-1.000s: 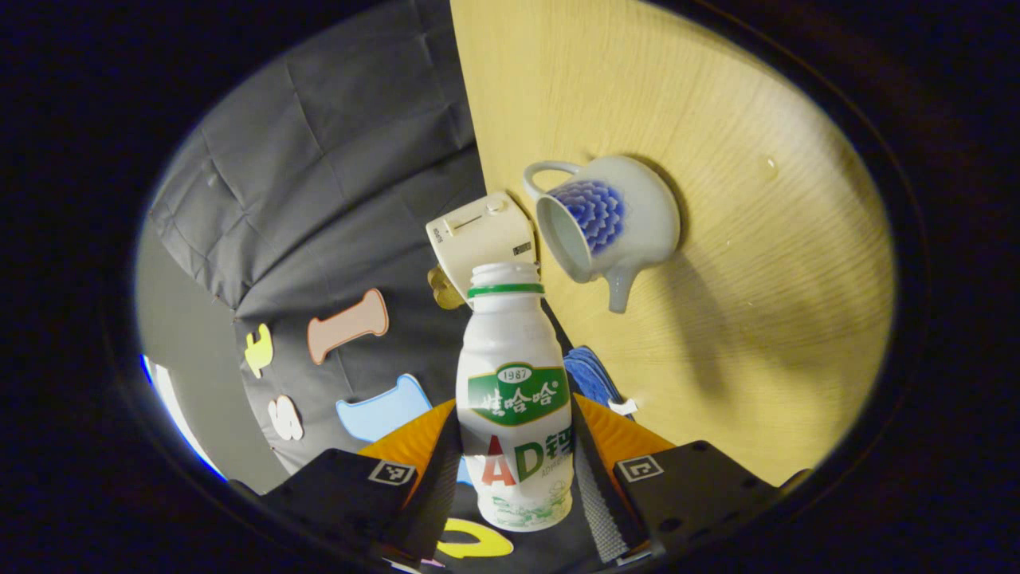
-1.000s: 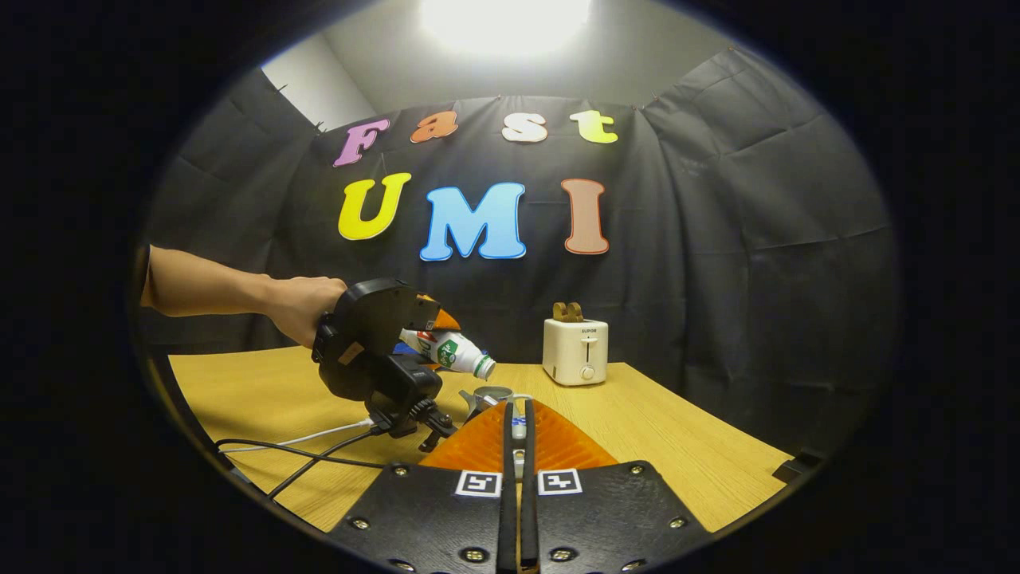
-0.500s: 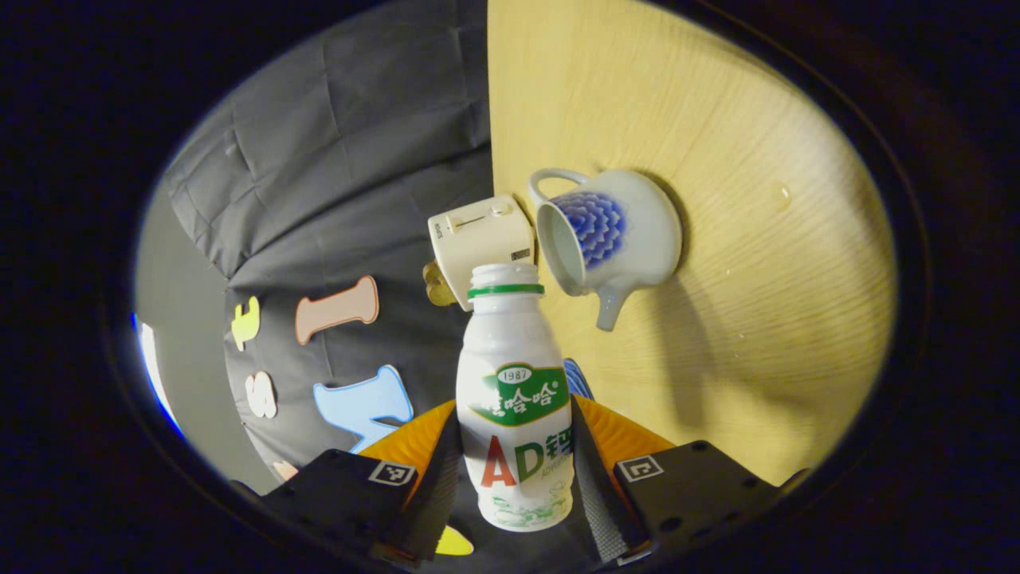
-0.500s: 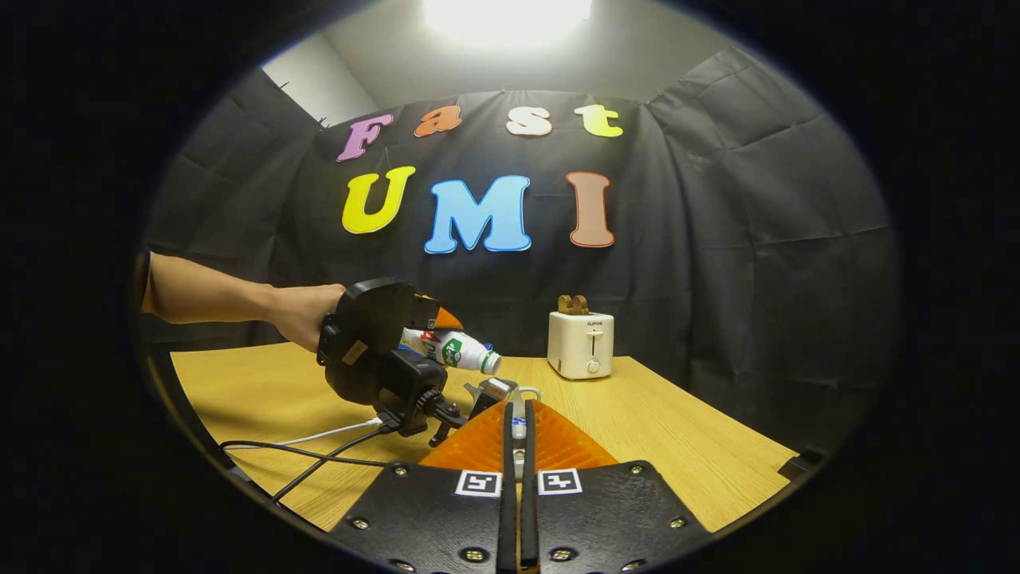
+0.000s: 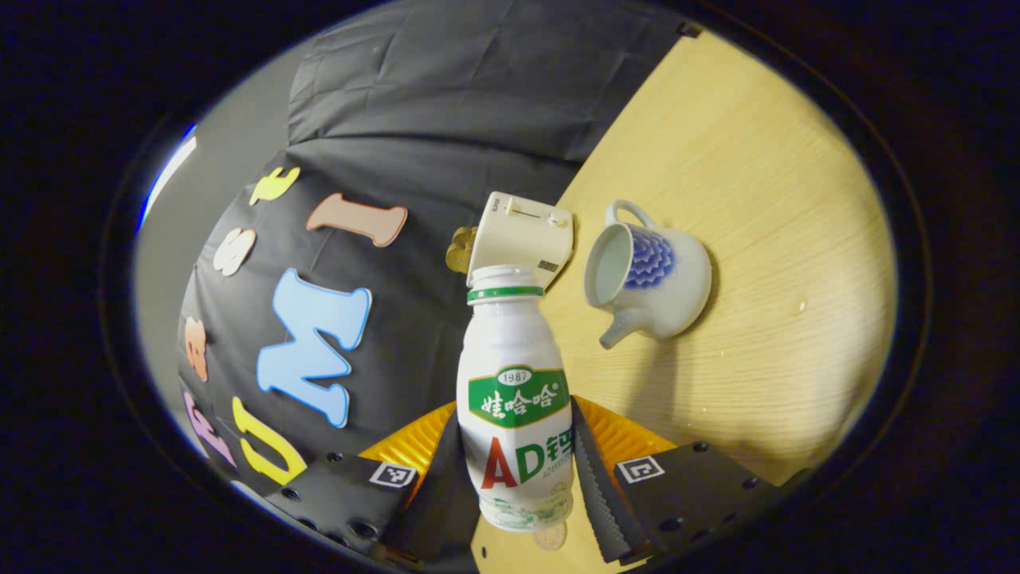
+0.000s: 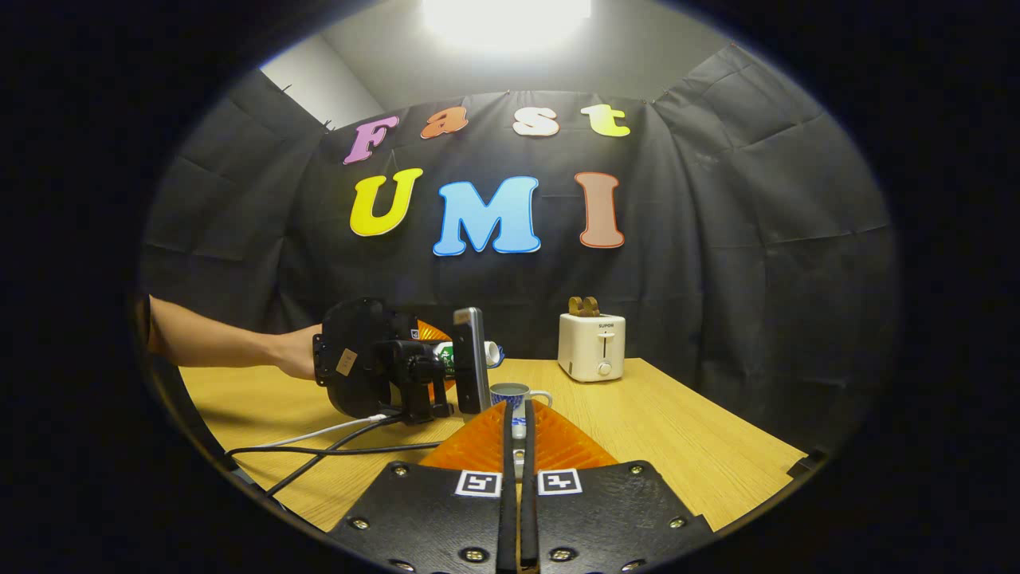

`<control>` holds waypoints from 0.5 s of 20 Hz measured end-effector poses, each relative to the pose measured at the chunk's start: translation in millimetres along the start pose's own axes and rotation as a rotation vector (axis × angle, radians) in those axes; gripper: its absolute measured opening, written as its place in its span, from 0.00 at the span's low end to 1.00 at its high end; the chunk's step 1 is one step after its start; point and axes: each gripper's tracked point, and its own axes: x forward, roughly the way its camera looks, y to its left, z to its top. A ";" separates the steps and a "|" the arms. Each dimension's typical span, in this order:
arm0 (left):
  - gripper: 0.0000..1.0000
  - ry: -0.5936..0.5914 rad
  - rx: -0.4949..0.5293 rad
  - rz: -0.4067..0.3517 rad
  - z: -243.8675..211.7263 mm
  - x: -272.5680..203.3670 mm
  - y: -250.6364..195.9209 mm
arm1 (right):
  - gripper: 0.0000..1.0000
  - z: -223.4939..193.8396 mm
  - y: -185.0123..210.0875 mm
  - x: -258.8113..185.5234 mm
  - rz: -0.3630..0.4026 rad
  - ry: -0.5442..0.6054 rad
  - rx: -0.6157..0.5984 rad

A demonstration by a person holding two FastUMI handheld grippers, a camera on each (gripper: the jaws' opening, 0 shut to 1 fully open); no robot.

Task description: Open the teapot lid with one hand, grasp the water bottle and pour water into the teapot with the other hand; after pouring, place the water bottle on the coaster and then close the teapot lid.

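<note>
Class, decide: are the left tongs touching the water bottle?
Touching. In the left gripper view, both fingers of the left tongs press against the sides of the water bottle, one on each side.

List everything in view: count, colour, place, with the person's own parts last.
water bottle: one, white with green band, between the left gripper's fingers
teapot: one, white with blue pattern, lid off, on the table
toaster: one, cream, at the table's far edge
table: one, light wood
cables: black and white, on the table behind the left gripper
left gripper: shut on the bottle
right gripper: fingers nearly together; anything between them is too small to tell
hand: one, holding the left gripper
</note>
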 end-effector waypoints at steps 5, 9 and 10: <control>0.76 -0.045 -0.271 0.031 -9.9 -20.9 20.5 | 0.02 3.9 13.2 35.1 0.023 0.014 -0.071; 0.82 -0.097 -0.606 0.066 -24.6 -36.4 41.3 | 0.02 2.9 24.8 77.0 0.051 0.057 -0.123; 0.82 -0.113 -0.667 0.082 -29.1 -36.1 46.0 | 0.02 2.4 25.6 86.5 0.052 0.067 -0.112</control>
